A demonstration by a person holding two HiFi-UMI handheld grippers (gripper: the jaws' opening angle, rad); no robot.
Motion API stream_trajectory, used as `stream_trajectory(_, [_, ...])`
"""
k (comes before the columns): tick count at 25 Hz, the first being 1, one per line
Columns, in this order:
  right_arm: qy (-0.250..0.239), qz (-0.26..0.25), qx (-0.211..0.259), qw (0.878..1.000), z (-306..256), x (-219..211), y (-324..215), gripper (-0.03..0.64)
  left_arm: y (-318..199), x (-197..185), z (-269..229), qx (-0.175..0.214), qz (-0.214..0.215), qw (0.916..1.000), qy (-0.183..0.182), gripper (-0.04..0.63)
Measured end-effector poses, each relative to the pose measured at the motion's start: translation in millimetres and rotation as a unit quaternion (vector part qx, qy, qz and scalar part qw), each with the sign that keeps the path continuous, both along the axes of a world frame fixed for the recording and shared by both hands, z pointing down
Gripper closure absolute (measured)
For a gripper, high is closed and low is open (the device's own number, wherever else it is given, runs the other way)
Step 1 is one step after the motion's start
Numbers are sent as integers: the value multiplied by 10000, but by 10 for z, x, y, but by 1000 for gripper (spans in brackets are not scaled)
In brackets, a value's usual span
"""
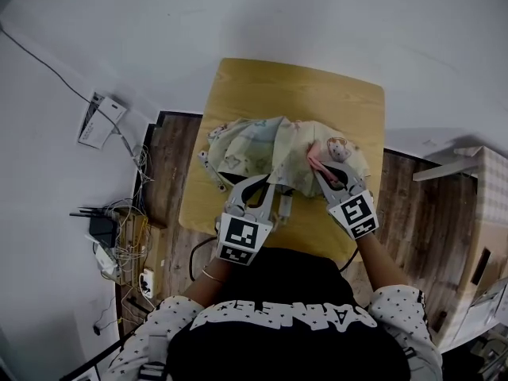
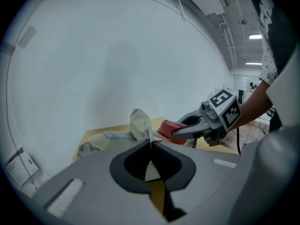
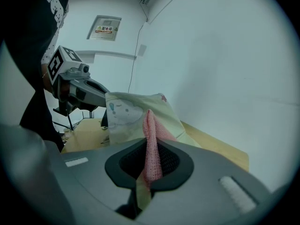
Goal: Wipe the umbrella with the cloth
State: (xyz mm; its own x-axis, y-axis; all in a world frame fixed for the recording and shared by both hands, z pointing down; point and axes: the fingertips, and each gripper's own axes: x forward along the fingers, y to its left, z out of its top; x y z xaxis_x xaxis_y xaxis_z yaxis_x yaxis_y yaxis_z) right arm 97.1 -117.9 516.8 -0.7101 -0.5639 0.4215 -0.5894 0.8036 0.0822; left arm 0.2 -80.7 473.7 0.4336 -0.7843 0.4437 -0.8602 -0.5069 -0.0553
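A pale printed umbrella lies spread on the small wooden table. My left gripper is shut on a fold of the umbrella's fabric at its near edge. My right gripper is shut on a pink cloth and holds it against the umbrella canopy to the right of the left gripper. In the left gripper view the right gripper shows with the pink cloth at its tips.
The table stands against a white wall. On the floor at the left lie a router, a power strip and tangled cables. A cardboard box stands at the right.
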Motion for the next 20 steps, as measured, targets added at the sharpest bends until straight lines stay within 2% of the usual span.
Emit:
stream_trajectory(14, [70,-23,-305,9995,154,0,355,583,10,89,15,-39,336,9994,22,598])
stream_trajectory(20, [-1,113,-279,9995,92,51,377,583,0,109,-13,19,409,9992,36,597])
